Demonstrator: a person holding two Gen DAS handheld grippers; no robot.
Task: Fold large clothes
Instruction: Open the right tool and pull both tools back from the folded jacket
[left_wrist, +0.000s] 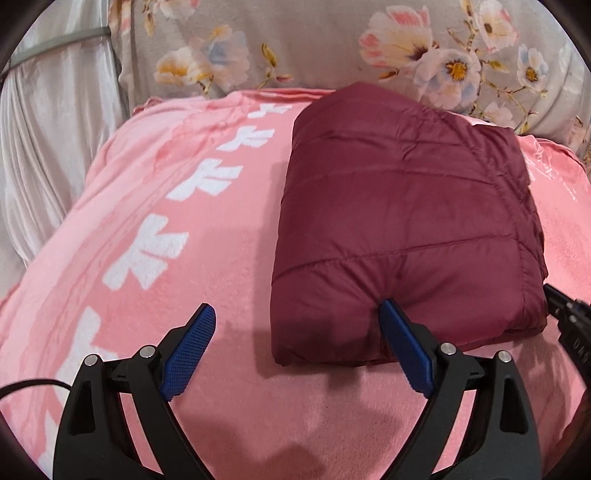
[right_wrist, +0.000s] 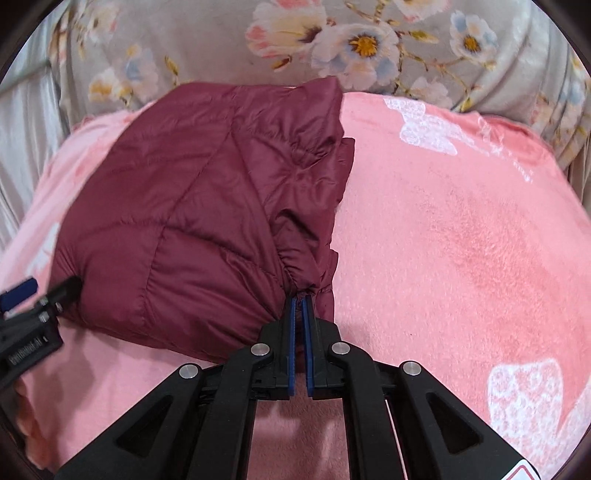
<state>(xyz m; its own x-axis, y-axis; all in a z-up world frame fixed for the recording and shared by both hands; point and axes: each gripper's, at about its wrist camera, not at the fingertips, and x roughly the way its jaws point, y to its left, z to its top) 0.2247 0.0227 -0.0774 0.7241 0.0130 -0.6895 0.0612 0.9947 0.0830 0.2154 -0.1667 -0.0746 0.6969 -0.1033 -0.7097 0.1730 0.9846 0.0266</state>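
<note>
Pinching the jacket's (right_wrist: 192, 229) gathered near right corner, the right gripper (right_wrist: 300, 306) has its jaws nearly closed on the fabric. The left gripper (left_wrist: 299, 314) stands wide open, one finger (left_wrist: 402, 347) touching the jacket's near edge. Folded, the jacket lies on a pink blanket (left_wrist: 147, 206). Only the left view shows the blanket's white lettering (left_wrist: 147, 254).

The left hand-held gripper (left_wrist: 297, 325) is a black plastic frame with triangular cut-outs in its two arms, round silver screws (left_wrist: 147, 350) at the joints and blue fingers (left_wrist: 188, 354) with a fine knurled face. A thin black cable (left_wrist: 33, 386) leaves at the lower left of the frame. The right hand-held gripper (right_wrist: 300, 301) has the same black arms, silver screws and blue pads, with a white and red sticker (right_wrist: 522, 472) at the lower right.
</note>
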